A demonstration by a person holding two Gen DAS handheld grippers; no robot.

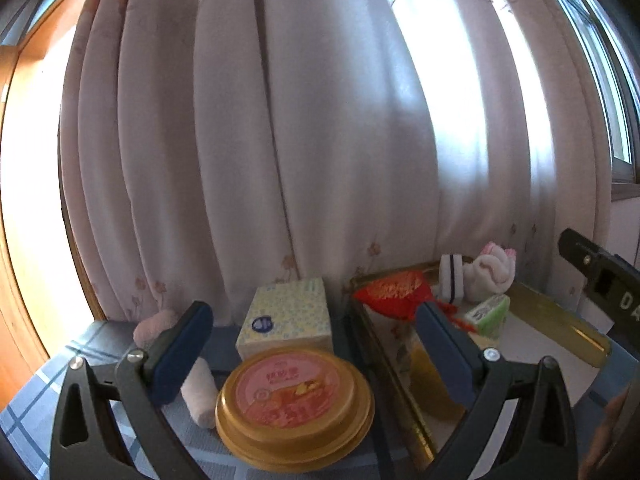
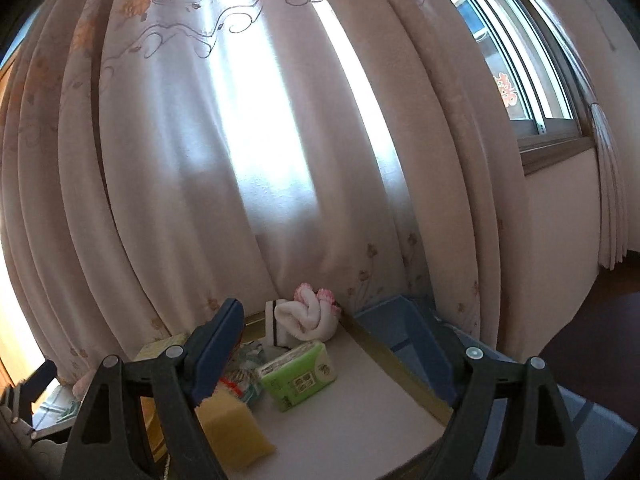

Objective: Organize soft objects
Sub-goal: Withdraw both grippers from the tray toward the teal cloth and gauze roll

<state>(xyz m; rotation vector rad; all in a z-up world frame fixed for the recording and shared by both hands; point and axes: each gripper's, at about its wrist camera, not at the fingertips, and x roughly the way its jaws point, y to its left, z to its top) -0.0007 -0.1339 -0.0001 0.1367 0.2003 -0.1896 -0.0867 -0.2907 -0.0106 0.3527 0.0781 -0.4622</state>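
Note:
My left gripper [image 1: 316, 344] is open and empty above a round yellow tub with a pink lid [image 1: 294, 406]. A pale pink rolled cloth [image 1: 198, 396] lies by its left finger, and a yellow tissue pack [image 1: 288, 316] stands behind. The gold-rimmed tray [image 1: 560, 322] on the right holds a red pouch [image 1: 394, 292], a green tissue pack [image 1: 490, 314], a white striped sock roll [image 1: 451, 284] and a white-pink sock bundle [image 1: 490, 272]. My right gripper [image 2: 324, 350] is open and empty over the tray [image 2: 392, 360], near the green pack [image 2: 298, 376], a yellow sponge [image 2: 234, 430] and the sock bundle [image 2: 308, 316].
A pleated curtain [image 1: 320, 140] hangs right behind the table. The table has a blue checked cloth [image 1: 36, 412]. A window [image 2: 520, 60] is at the upper right. The right gripper's body [image 1: 600, 280] shows at the right edge of the left wrist view.

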